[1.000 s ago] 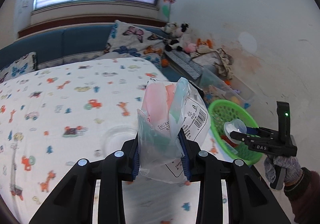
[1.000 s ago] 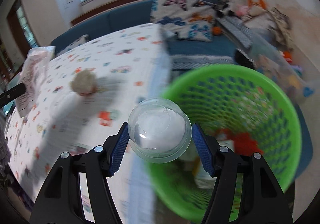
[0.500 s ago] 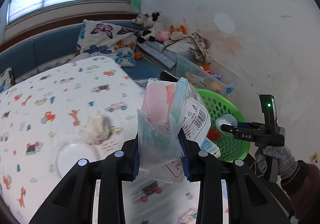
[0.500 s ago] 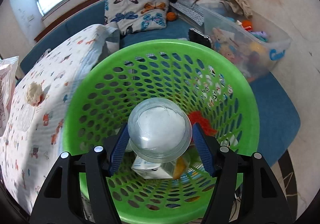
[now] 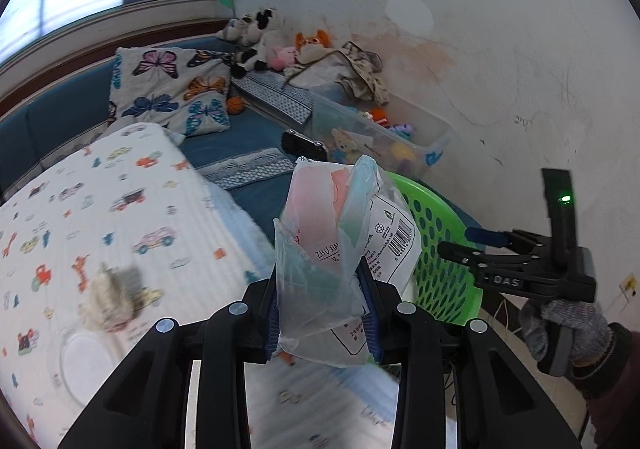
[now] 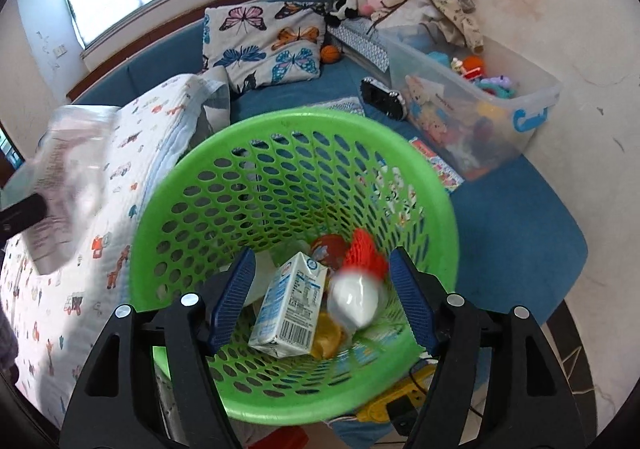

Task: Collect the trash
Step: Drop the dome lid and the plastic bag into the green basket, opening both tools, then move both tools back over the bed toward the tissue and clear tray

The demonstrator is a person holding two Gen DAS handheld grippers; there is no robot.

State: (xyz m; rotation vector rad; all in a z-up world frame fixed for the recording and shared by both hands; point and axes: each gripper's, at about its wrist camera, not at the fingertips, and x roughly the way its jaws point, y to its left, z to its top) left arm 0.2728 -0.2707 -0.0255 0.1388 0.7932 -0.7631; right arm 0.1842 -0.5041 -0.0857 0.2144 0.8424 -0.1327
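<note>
While our left hand-held gripper (image 5: pixel 322 313) stays clamped on the crumpled plastic bag (image 5: pixel 340 249), the green basket (image 6: pixel 192 185) lies to its right, past the bed (image 5: pixel 120 217) edge; our right hand-held gripper (image 6: pixel 322 299), directly over it, has just been opening, jaws apart around nothing; the clear cup (image 6: pixel 354 299) below is a motion-blurred smear, so whether it has settled we cannot tell.

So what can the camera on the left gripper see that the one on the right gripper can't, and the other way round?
Only the left wrist view shows the right gripper from outside, with the gloved hand holding it, and the crumpled wad on the bedspread.

Only the right wrist view looks down into the green basket, showing a milk carton and a clear cup blurred below the right gripper's jaws, which have just been opening with nothing between them.

Both show the basket, the butterfly pillow, the toy bin and the plastic bag in the left gripper.
</note>
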